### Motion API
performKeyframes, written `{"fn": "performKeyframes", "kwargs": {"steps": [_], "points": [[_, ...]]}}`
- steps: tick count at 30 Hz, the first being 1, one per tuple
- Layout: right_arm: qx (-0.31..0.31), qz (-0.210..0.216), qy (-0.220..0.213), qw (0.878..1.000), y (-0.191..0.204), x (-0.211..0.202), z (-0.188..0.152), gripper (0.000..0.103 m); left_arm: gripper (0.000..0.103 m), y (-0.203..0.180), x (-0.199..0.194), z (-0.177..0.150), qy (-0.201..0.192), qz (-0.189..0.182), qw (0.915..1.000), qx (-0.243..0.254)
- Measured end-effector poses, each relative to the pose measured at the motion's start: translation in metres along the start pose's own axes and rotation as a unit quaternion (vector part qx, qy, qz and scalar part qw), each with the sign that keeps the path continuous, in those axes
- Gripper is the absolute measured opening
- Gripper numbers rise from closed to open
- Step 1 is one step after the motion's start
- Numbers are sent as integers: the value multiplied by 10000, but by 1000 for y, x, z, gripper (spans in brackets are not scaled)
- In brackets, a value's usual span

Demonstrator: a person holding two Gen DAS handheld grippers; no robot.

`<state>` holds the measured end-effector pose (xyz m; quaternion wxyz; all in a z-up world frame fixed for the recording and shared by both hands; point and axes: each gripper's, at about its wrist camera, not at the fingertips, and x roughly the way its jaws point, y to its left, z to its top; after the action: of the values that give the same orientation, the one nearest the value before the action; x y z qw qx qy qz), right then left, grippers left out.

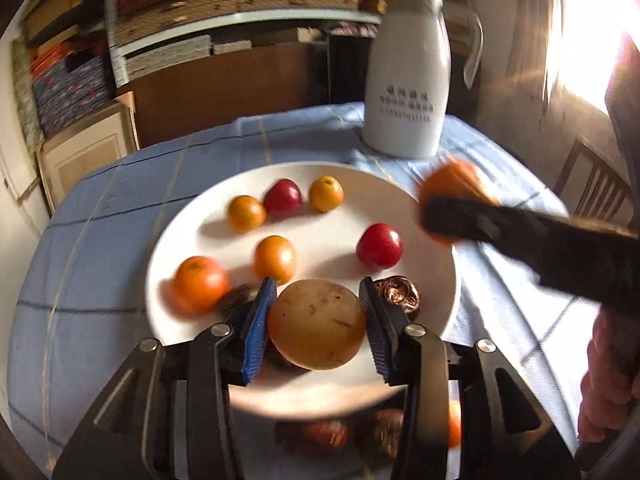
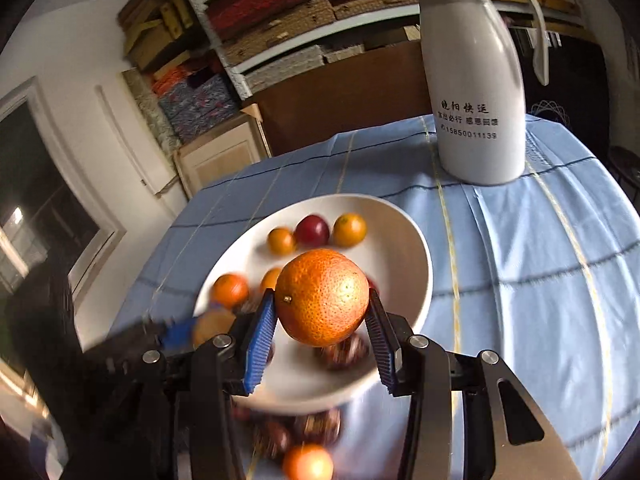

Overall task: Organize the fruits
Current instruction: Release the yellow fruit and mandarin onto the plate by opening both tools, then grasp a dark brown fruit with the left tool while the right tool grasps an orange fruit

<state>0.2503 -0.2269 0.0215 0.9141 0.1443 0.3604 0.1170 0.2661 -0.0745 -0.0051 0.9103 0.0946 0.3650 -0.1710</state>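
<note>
The left gripper [image 1: 318, 320] is clamped on a round tan-brown fruit [image 1: 316, 324], its blue ribbed pads [image 1: 258, 332] pressing on both sides, and holds it over the near part of the white plate [image 1: 192, 224]. The right gripper [image 2: 322, 322] is closed on a large orange [image 2: 322, 296] with a pitted skin, gripped between its blue pads [image 2: 260, 336] above the near right part of the plate [image 2: 408, 240]; in the left wrist view that same orange [image 1: 452, 184] shows blurred just off the plate's right rim, with the person's hand [image 1: 608, 380] at the frame's right edge. Under the grippers, just off the plate's near rim, a few dark reddish fruits [image 2: 316, 424] and a small orange one [image 2: 308, 462] lie on the blue checked tablecloth [image 2: 520, 280], too blurred to name. On the plate, a tangerine [image 1: 200, 282] sits near the left rim, a smaller orange fruit [image 1: 275, 258] beside it toward the middle, and a red fruit [image 1: 379, 246] toward the right. A crinkled copper-coloured object [image 1: 400, 298] lies just behind the left gripper's right finger. Farther back on the plate a second red fruit [image 1: 283, 199] stands between two small orange fruits [image 1: 246, 213], touching or nearly so. Beyond the plate, at the far right of the tabletop, stands a white thermos jug [image 2: 476, 112] with black printed characters, upright. Behind the table are shelves [image 1: 180, 12] stacked with woven mats.
</note>
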Motion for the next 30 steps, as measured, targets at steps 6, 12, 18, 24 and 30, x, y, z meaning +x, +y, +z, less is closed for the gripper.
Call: {"fn": "performKeyframes", "kwargs": {"steps": [6,12,18,24,30], "points": [[-35,-102,423,9990,-1,69,18,46,63,-8,27,-1,111,81,9996,236],[105,-5,234,9997,-6,60,21,46,79,4,9,-7,-148,186,9997,106],[-89,-162,-292,9994,-2,5,10,64,95,26,-31,-25,-590,558,9966,-169],[-63,-83,-138,9999,-13,-21,-35,65,96,51,-43,-58,-358,431,9955,-766],[-3,-136,-49,9999,-21,-33,-63,71,98,30,-47,-69,-429,374,9974,-434]]}}
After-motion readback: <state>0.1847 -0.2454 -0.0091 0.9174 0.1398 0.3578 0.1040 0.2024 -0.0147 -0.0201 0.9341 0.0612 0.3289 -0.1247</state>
